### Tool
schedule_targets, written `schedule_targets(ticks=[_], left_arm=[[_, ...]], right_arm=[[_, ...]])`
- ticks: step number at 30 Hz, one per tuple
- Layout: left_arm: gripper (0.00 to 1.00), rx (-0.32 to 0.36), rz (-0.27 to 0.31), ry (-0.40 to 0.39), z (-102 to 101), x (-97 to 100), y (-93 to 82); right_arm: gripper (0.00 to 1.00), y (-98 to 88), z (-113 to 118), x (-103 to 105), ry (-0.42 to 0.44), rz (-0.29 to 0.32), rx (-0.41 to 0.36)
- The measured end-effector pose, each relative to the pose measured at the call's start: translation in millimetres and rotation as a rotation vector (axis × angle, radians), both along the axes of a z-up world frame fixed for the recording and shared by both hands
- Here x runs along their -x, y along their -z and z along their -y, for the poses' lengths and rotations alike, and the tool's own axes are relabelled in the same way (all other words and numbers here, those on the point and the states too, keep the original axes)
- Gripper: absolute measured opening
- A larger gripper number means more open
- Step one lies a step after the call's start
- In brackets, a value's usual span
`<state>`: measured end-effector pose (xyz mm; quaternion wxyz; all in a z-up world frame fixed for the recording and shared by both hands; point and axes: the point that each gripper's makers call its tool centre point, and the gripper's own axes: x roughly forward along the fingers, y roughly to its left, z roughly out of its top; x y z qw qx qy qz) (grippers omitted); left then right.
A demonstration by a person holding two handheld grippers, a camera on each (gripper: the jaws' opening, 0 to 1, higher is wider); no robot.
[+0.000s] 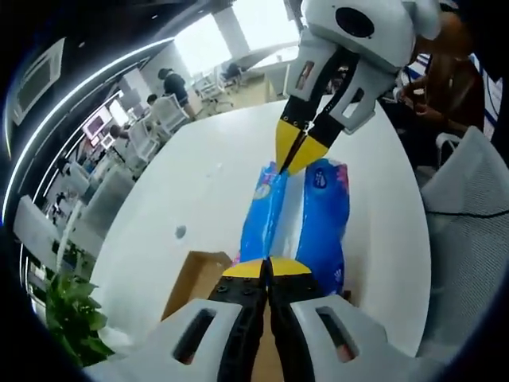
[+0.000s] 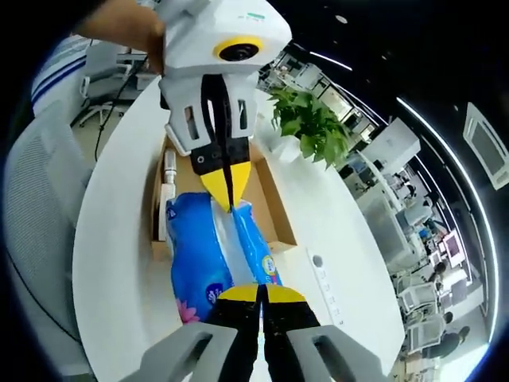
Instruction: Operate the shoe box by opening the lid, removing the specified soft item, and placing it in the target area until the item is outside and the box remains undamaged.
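A soft blue plastic pack [image 1: 326, 215] with printed flowers hangs stretched between my two grippers over the white table [image 1: 199, 183]. My left gripper [image 1: 268, 267] is shut on its near end. My right gripper [image 1: 300, 151] comes in from the top, shut on the far end. In the right gripper view the right gripper [image 2: 261, 294] pinches the pack [image 2: 203, 247] at the bottom and the left gripper [image 2: 228, 189] pinches it from above. The open brown shoe box [image 2: 278, 211] lies under and behind the pack, and a corner of the box [image 1: 195, 274] shows beside my left jaws.
A white object [image 2: 167, 191] lies along one inner wall of the box. A white power strip [image 2: 322, 290] lies on the table beside it. A potted plant [image 2: 310, 123] stands past the box. A grey chair [image 1: 469, 207] and a seated person [image 1: 445, 79] border the table.
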<state>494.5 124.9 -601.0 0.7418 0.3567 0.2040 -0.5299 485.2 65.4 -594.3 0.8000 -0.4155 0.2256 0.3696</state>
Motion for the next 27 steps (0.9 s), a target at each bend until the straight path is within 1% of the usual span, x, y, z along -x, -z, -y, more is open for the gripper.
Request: schedule_targets(ticks=[7,27], left_arm=[[0.00,0.004,-0.001,0.018,19.3,0.1,-3.5],[0.00,0.008,-0.011,0.063,72.7,5.3,2.8]], right_arm=[[0.00,-0.3,20.1,3.1,0.025,0.006,0.000],[0.00,2.2,72.1,9.4,0.078,0.017,0.006]])
